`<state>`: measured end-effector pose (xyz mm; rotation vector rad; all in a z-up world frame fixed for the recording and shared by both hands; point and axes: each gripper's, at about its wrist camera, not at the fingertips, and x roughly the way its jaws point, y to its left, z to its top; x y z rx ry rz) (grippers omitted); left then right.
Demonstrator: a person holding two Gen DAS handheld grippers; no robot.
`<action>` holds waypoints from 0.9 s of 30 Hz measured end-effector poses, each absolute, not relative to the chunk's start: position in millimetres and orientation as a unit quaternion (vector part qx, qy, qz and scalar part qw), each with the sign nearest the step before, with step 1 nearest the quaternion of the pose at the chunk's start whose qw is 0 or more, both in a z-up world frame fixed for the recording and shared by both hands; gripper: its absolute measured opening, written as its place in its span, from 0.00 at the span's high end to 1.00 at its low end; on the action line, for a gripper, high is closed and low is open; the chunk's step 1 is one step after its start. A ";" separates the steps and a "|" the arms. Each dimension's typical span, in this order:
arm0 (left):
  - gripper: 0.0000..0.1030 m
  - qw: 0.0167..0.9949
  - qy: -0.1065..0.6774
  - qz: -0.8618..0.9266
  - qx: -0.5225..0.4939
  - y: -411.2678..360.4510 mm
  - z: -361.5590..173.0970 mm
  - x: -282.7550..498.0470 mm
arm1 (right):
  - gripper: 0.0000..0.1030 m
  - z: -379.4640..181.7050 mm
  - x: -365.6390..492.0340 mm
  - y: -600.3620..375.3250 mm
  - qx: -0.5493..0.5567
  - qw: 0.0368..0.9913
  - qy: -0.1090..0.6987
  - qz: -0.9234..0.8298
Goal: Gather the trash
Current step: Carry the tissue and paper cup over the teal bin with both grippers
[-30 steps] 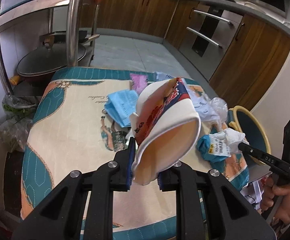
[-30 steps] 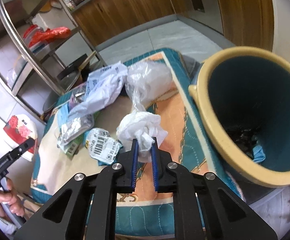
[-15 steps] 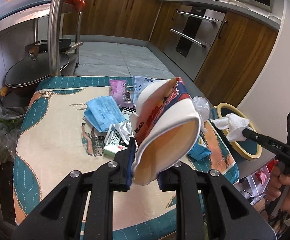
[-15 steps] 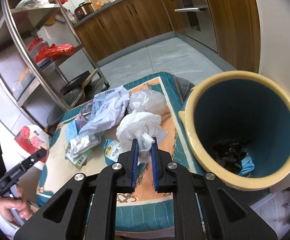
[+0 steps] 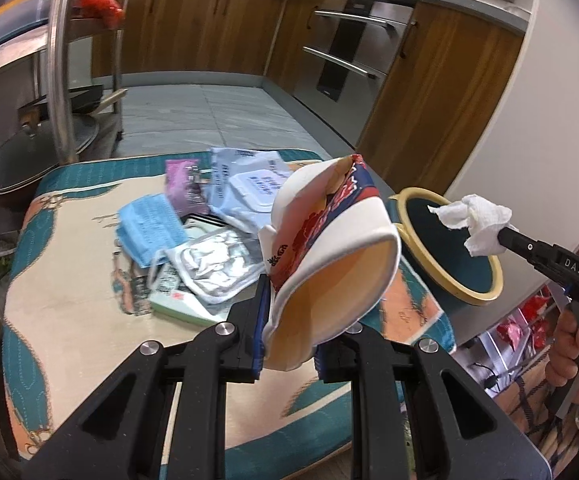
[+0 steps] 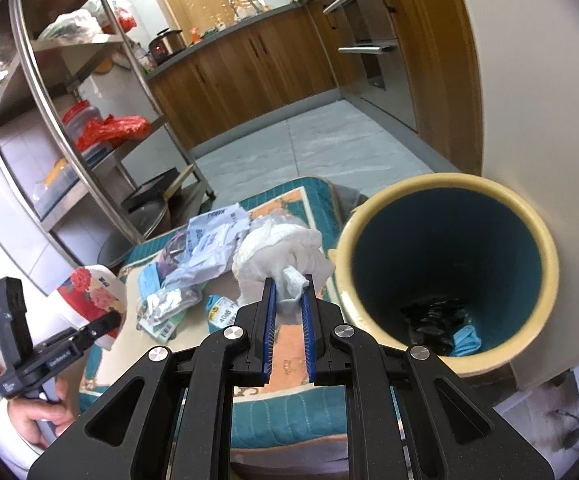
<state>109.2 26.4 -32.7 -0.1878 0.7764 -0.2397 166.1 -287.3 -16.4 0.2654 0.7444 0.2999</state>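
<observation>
The left claw (image 5: 289,312) is clamped on the rim of a crushed white paper noodle cup with a red flower print (image 5: 329,256), squeezing its wall between the blue pads; the cup hangs tilted, its pale orange inside turned toward the camera, above the near part of the bench (image 5: 61,280), which is covered by a quilted cream and teal cloth. The right claw (image 6: 288,300) is pinched tight on a crumpled white paper tissue (image 6: 285,256), and from the left wrist view that wad sits in the air over the mouth of the round bin with a yellow rim and dark teal inside (image 6: 449,240), which stands just beside the bench's right edge. At the bottom of the bin lie something dark and a scrap of light blue, perhaps a mask, though the view down there is too dim to be sure.

More litter lies on the cloth: a folded light blue face mask (image 5: 149,228), a torn silver foil pouch (image 5: 209,264), a pale wet wipe pack with a white flap (image 5: 249,184) and a small purple wrapper (image 5: 183,188), all bunched near one another. A hand (image 6: 41,420) grips the left tool's handle.
</observation>
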 end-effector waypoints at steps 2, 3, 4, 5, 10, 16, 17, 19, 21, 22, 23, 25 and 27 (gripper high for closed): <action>0.83 0.913 0.377 -0.125 -0.089 19.6 -30.9 111.2 | 0.87 -15.3 163.1 -293.4 0.131 0.913 0.359 0.141; 0.83 0.913 0.377 -0.130 -0.087 14.9 -29.6 112.5 | 0.87 -15.0 161.6 -295.7 0.131 0.914 0.358 0.139; 0.83 0.913 0.377 -0.134 -0.086 10.9 -28.5 113.6 | 0.87 -15.3 160.3 -299.4 0.133 0.915 0.358 0.134; 0.83 0.912 0.377 -0.138 -0.085 6.9 -27.5 114.8 | 0.87 -15.4 159.5 -302.6 0.134 0.915 0.358 0.131; 0.83 0.908 0.376 -0.163 -0.082 -17.4 -21.7 123.3 | 0.87 -17.3 156.1 -319.5 0.144 0.916 0.356 0.112; 0.83 0.902 0.378 -0.195 -0.069 -55.8 -19.0 132.1 | 0.87 -19.3 154.3 -334.9 0.152 0.919 0.353 0.092; 0.83 0.901 0.379 -0.201 -0.068 -63.0 -18.9 133.8 | 0.87 -19.2 154.0 -337.5 0.154 0.919 0.352 0.090; 0.83 0.898 0.381 -0.211 -0.068 -76.6 -19.0 138.0 | 0.87 -19.5 153.8 -341.9 0.158 0.919 0.350 0.084; 0.83 0.895 0.382 -0.220 -0.067 -87.9 -19.7 141.3 | 0.87 -20.9 154.3 -346.4 0.163 0.919 0.350 0.076; 0.83 0.893 0.384 -0.227 -0.068 -95.9 -19.7 144.1 | 0.87 -21.4 154.5 -348.5 0.165 0.919 0.350 0.073; 0.83 0.891 0.385 -0.232 -0.069 -102.4 -19.7 146.2 | 0.87 -22.3 154.8 -350.7 0.167 0.919 0.350 0.070; 0.83 0.886 0.388 -0.244 -0.072 -117.6 -20.3 153.5 | 0.87 -23.9 155.0 -353.4 0.170 0.918 0.352 0.064; 0.83 0.882 0.390 -0.252 -0.072 -128.9 -20.5 158.4 | 0.87 -26.2 156.0 -354.4 0.171 0.917 0.355 0.059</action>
